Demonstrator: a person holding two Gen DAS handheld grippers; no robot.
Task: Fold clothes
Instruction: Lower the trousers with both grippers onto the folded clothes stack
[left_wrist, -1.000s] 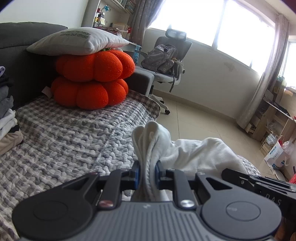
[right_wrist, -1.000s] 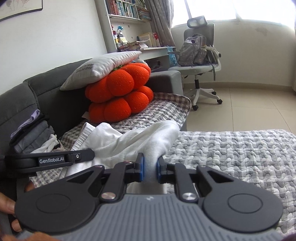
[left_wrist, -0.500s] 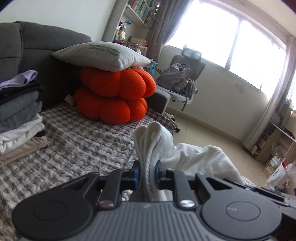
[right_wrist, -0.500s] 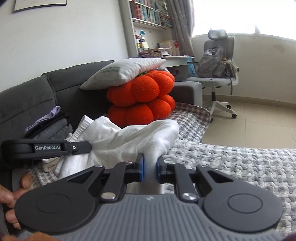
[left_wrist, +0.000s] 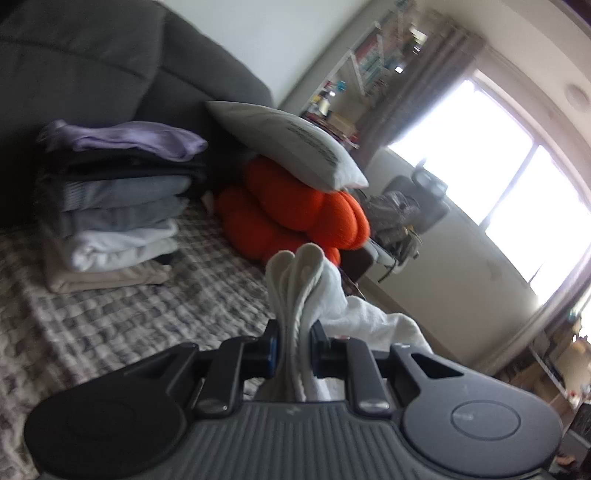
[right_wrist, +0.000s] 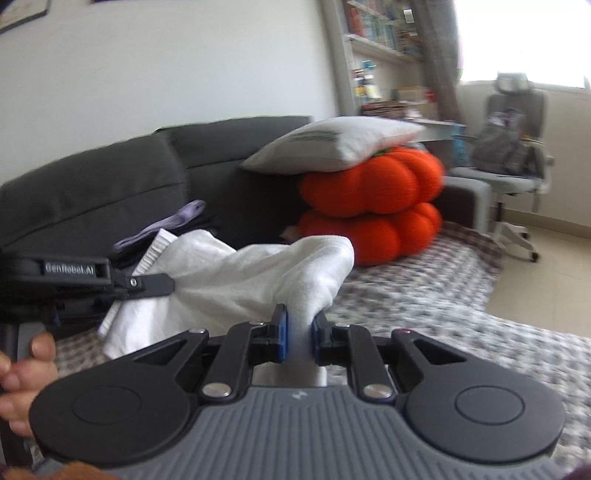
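The left gripper (left_wrist: 293, 345) pinches a bunched, ribbed edge of the white cotton garment (left_wrist: 306, 291) between its fingers (left_wrist: 271, 345), the folds standing up above the tips. The right gripper (right_wrist: 298, 336) has its fingers (right_wrist: 280, 338) pressed on another gathered part of the same white cloth (right_wrist: 258, 273), which hangs between the two grippers, raised above the grey-and-white checked woven blanket (left_wrist: 147, 314) that covers the sofa seat. In the right wrist view the left gripper sits at the near left, marked GenRobot.AI, with the person's left hand (right_wrist: 22, 373) wrapped round its handle.

Far left on the blanket stands a stack of folded clothes (left_wrist: 114, 218), beige at the bottom, then white, grey and dark layers, with a lilac piece on top. It rests against the dark grey fabric sofa back (left_wrist: 92, 62). To the right of the stack lie two orange pumpkin-shaped plush cushions (right_wrist: 373, 206), one on the other, with a pale grey pillow (right_wrist: 332, 147) lying across the top. Farther right, on the tiled floor, a grey office chair (right_wrist: 517, 162) carries a grey backpack (right_wrist: 498, 147), beside a bookshelf (right_wrist: 380, 33) and a bright window (left_wrist: 491, 158)
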